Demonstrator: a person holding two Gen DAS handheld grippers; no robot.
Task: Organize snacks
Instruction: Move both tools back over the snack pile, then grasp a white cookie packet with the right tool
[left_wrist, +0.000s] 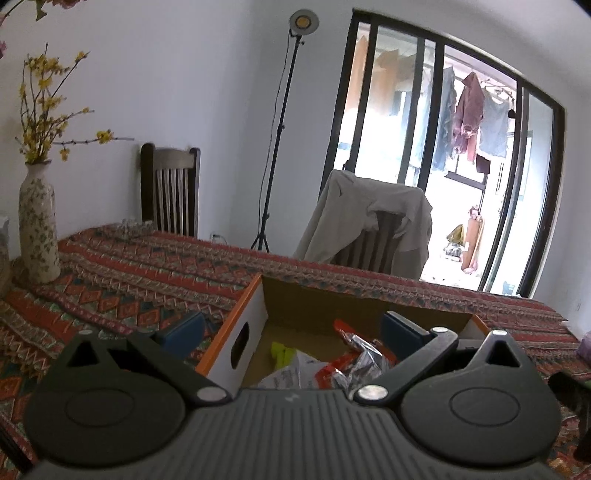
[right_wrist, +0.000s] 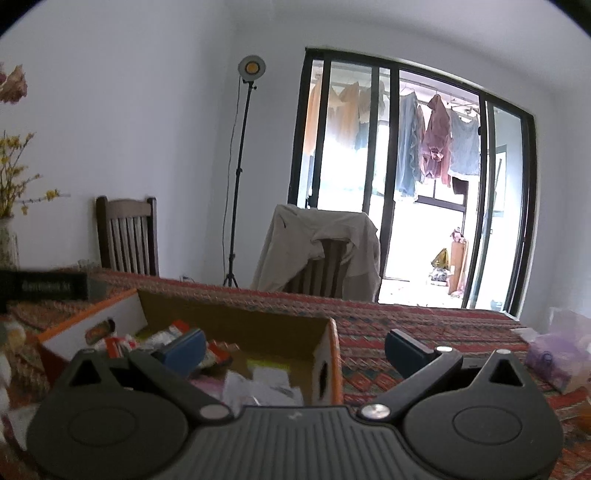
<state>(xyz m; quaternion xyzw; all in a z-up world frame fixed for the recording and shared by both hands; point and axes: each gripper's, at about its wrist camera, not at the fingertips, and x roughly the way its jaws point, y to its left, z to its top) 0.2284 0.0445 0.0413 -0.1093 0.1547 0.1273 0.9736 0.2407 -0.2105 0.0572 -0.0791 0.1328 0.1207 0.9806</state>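
Snacks, crinkled red and silver wrappers (left_wrist: 354, 354), lie in the orange-edged cardboard box (left_wrist: 236, 317) on the patterned counter (left_wrist: 122, 280). Both the left hand-held gripper (left_wrist: 291, 326) and the right hand-held gripper (right_wrist: 295, 347) gape empty, straddling box walls; descending could snag cardboard.

Beside the orange-edged brown box (left_wrist: 255, 295), the table (left_wrist: 147, 273) wears red zigzag-patterned cloth; behind it, a cream floral vase (left_wrist: 38, 229) holds yellow blossoms.

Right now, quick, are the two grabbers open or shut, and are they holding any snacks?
Left gripper: open, holding nothing, over the box of snacks.
Right gripper: open, holding nothing, at the box's right wall.
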